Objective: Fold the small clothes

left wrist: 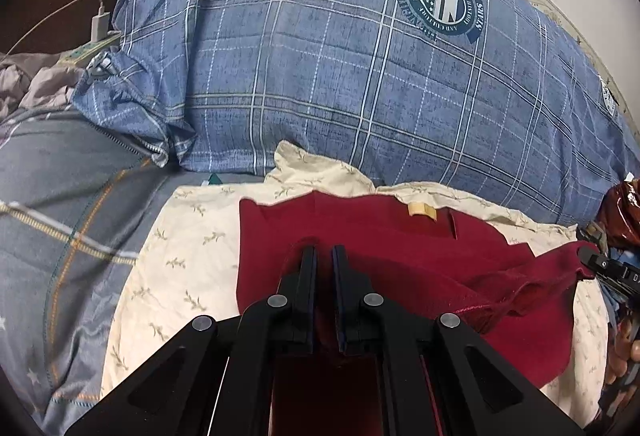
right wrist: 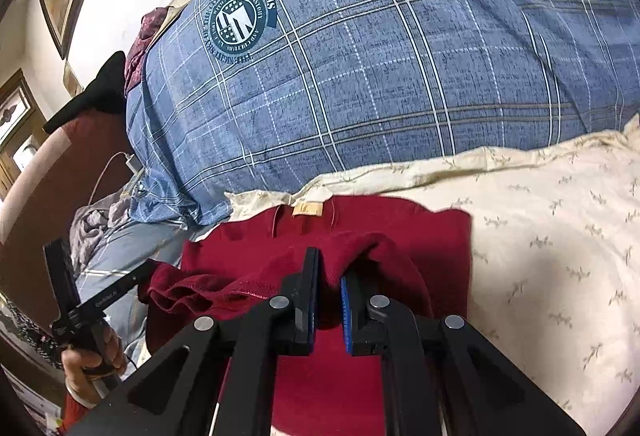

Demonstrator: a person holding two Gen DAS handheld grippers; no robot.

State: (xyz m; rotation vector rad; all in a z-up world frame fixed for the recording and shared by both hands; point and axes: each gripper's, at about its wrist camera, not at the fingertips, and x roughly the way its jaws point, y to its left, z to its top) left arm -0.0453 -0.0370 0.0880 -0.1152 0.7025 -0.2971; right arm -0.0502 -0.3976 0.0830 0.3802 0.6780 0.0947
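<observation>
Garment (left wrist: 400,252), dark red, small, lay on cream floral cloth (left wrist: 188,236) spread over bed, directly in front of large blue plaid quilt (left wrist: 320,55) w/ round crest. Left wrist view: left gripper (left wrist: 323,250) had jaws nearly together, pinched on a fold of the red fabric; fabric ran down betw. the fingers toward the camera. Tan label (left wrist: 420,211) showed at garment's far edge. Right-hand corner of garment was lifted and bunched, leading to right gripper's tip at frame edge. White charger (left wrist: 98,23) w/ cable sat on a power strip, far left. No containers seen in either view.

Right wrist view: right gripper (right wrist: 330,268) jaws close together, clamped on a raised ridge of the same garment (right wrist: 420,236); blue pad (right wrist: 345,312) visible on one finger. Left edge of garment bunched, held by left gripper (right wrist: 150,270); hand (right wrist: 90,356) gripped its handle. Cream cloth (right wrist: 540,236) extended right.
</observation>
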